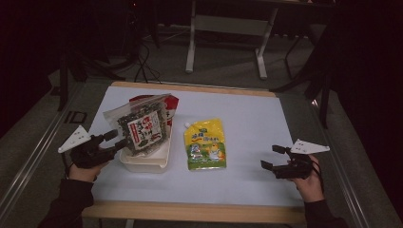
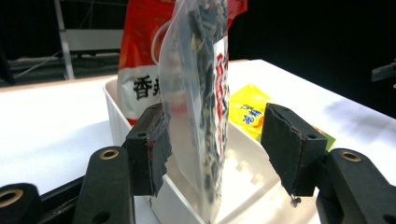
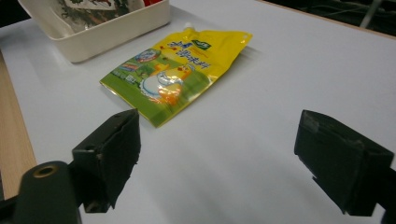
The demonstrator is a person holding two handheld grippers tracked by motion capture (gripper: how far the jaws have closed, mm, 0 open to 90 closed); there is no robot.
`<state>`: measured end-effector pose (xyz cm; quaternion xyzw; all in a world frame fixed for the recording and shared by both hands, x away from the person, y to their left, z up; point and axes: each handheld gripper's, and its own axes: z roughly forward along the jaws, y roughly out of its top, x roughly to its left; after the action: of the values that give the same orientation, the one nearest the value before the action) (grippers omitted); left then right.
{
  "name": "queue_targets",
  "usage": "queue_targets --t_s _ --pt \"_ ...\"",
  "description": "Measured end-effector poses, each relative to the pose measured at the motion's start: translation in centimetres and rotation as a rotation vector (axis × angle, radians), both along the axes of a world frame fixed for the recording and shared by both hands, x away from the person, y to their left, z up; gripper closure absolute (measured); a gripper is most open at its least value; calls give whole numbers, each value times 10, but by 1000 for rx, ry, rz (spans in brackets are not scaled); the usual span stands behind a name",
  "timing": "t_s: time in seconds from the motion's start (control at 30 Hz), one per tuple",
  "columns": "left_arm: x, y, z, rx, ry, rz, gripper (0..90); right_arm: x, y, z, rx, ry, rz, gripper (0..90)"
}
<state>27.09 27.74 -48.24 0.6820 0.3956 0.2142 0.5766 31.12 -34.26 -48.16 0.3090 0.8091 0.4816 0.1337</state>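
A clear bag of dark seaweed snack [image 1: 141, 127] stands upright in a white tray [image 1: 145, 164], leaning on a red bag [image 1: 171, 102] behind it. My left gripper [image 1: 119, 138] reaches in from the left with its jaws on either side of the clear bag's lower edge [image 2: 198, 116]. The left pad [image 2: 149, 144] is against the film, while the right pad [image 2: 289, 144] stands clear of it. A yellow spout pouch [image 1: 205, 144] lies flat to the right of the tray. My right gripper [image 1: 269, 156] rests open near the table's right side, with the pouch [image 3: 175, 70] ahead of it.
The white table surface [image 1: 247, 114] has a wooden front edge [image 1: 190, 211] and back edge. Beyond it are desk legs [image 1: 191, 47] and cables on a dark floor. The tray wall [image 3: 107, 35] sits at the far left in the right gripper view.
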Motion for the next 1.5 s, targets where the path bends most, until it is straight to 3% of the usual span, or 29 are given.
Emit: queue_targets --t_s 0.13,0.23,0.43,0.57,0.77,0.9,1.07,1.17,1.23,1.33,1.5 --pt "-13 -2 -4 12 4 20 442 -1 3 0 -12 -7 12 137" --pt "-21 -3 -7 -5 7 16 443 -1 4 0 -20 -8 8 137" --pt "-30 -17 -3 -9 -5 -34 443 0 7 -1 -21 -1 11 128" --pt "-33 -35 2 -11 0 -107 421 0 6 0 -14 -14 0 125" --pt "-36 -76 6 38 13 -258 338 -1 7 0 -7 -7 -1 127" --pt "-34 -97 6 48 8 -310 325 -2 11 1 -35 -3 -9 102" --pt "-28 -116 1 53 24 -352 270 0 15 -2 -30 22 -6 103" --pt "-23 -124 -3 43 39 -390 177 0 18 -3 -25 26 -5 122" --pt "-20 -128 -7 9 57 -410 166 1 21 -2 -33 24 -5 130" --pt "-20 -135 -15 13 65 -395 131 1 26 -1 -71 -11 -6 167" --pt "-21 -143 -23 41 80 -381 65 6 35 -1 -79 5 -16 225"
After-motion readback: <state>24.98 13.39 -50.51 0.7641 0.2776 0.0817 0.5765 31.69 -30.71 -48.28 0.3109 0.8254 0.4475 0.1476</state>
